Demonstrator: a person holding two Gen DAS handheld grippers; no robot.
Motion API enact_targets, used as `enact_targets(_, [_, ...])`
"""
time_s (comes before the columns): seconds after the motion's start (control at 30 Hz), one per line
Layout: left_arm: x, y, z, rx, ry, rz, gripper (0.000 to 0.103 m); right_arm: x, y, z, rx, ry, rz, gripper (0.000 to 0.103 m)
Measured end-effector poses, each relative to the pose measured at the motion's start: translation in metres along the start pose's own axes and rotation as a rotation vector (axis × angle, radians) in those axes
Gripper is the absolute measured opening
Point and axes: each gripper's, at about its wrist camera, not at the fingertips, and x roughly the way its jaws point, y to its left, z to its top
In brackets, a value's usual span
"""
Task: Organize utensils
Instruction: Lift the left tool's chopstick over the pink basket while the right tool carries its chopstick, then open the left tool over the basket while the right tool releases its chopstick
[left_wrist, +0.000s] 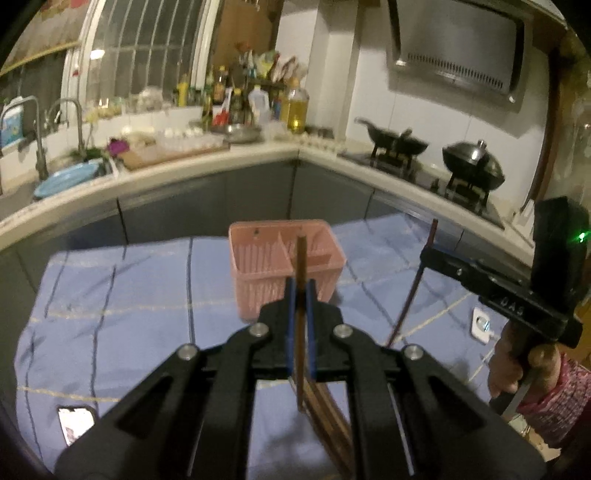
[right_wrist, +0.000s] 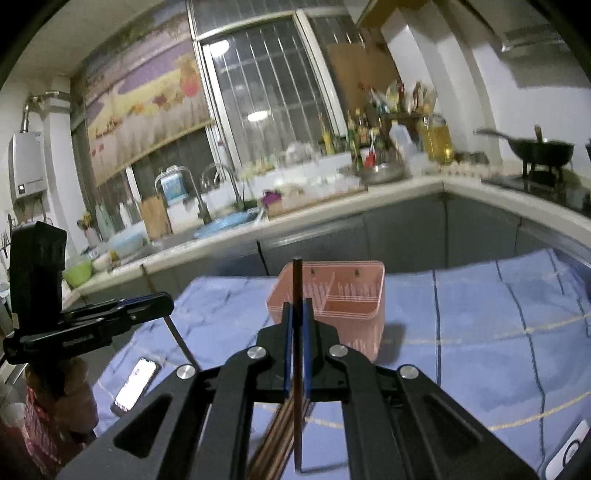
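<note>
left gripper (left_wrist: 301, 295) clamps a chopstick (left_wrist: 301, 258) | right gripper (right_wrist: 296, 314) clamps another chopstick (right_wrist: 296, 280) | pink basket (left_wrist: 258, 258) at 12 o'clock | phone (right_wrist: 135, 384) at 9 o'clock

Mounted just behind each claw, looking forward along the blue-padded fingers, close above the bench draped in pale blue checked cloth (left_wrist: 110, 295) (right_wrist: 480, 314). Both aimed at the pink slatted plastic basket (left_wrist: 258, 266) (right_wrist: 354, 317) nearby and the kitchen counter beyond. Shared between the two: basket, cloth, sink, window; each catching the other claw at its edge, right claw (left_wrist: 430, 254) and left claw (right_wrist: 166, 301).
</note>
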Motion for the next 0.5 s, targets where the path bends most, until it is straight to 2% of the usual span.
enact_targets(0.13, [-0.012, -0.001, 0.034, 0.005, -0.062, -0.002, 0.005, -0.002, 0.005, 0.032, -0.008, -0.044, 0.014, 0.005])
enact_targets(0.27, [-0.016, 0.005, 0.087, 0.001, -0.134, 0.013, 0.005, 0.009, 0.007, 0.078, -0.009, -0.074, 0.038, 0.005])
enact_targets(0.37, [-0.007, 0.013, 0.126, -0.011, -0.162, 0.039, 0.005, 0.027, 0.007, 0.119, -0.007, -0.102, 0.037, 0.005])
enact_targets(0.5, [0.017, 0.026, 0.16, -0.026, -0.164, 0.061, 0.005, 0.054, 0.01, 0.15, -0.027, -0.126, 0.009, 0.005])
